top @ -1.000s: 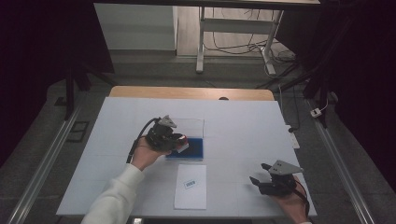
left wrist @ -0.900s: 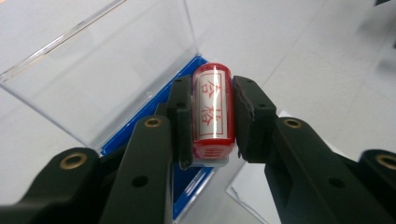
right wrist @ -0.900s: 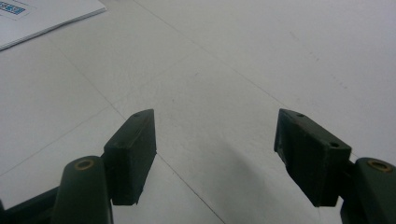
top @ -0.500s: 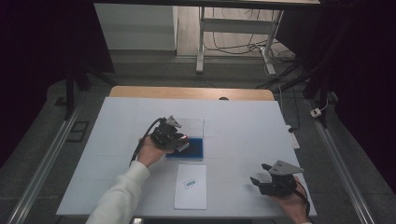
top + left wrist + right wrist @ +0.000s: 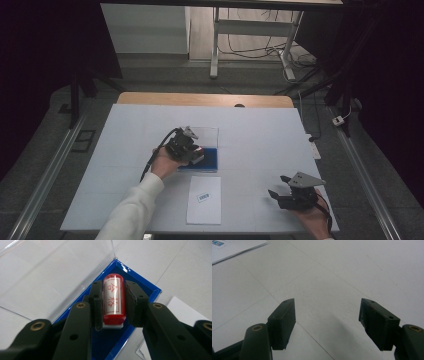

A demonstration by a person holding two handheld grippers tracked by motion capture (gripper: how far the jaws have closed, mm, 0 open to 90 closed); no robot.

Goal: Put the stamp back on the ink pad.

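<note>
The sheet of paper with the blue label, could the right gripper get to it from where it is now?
Probably yes. The right gripper is open and empty, and bare table lies between it and the sheet of paper; the left gripper is busy holding the red stamp.

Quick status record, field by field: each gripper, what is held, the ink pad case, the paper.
left gripper: shut on red stamp, over the tray
red stamp: between the jaws, red characters on its label facing the camera
ink pad case: blue tray, clear lid open behind it
right gripper: open, holding nothing, above bare table
paper sheet: flat on the table near its front edge, small printed label on it
</note>
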